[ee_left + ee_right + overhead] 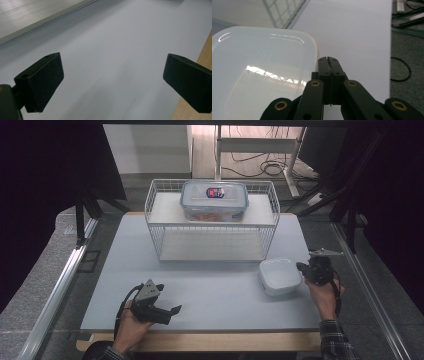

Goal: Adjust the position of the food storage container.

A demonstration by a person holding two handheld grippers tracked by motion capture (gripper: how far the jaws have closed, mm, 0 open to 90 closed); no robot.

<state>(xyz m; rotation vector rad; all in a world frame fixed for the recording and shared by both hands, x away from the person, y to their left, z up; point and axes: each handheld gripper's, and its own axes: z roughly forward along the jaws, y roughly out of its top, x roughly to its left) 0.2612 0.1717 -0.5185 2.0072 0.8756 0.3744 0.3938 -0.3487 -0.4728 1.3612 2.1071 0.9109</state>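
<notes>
One white bowl, one wire rack and one lidded box on the rack's top shelf are counted on the table. The rack is set behind the bowl, well apart from both grippers. The right gripper, jaws pressed together on nothing, is held just beside the bowl's right rim. The left gripper is held wide open and empty, well apart from the bowl.

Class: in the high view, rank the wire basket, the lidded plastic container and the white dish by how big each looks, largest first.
1. wire basket
2. lidded plastic container
3. white dish, though it sits nearer the camera.
</notes>
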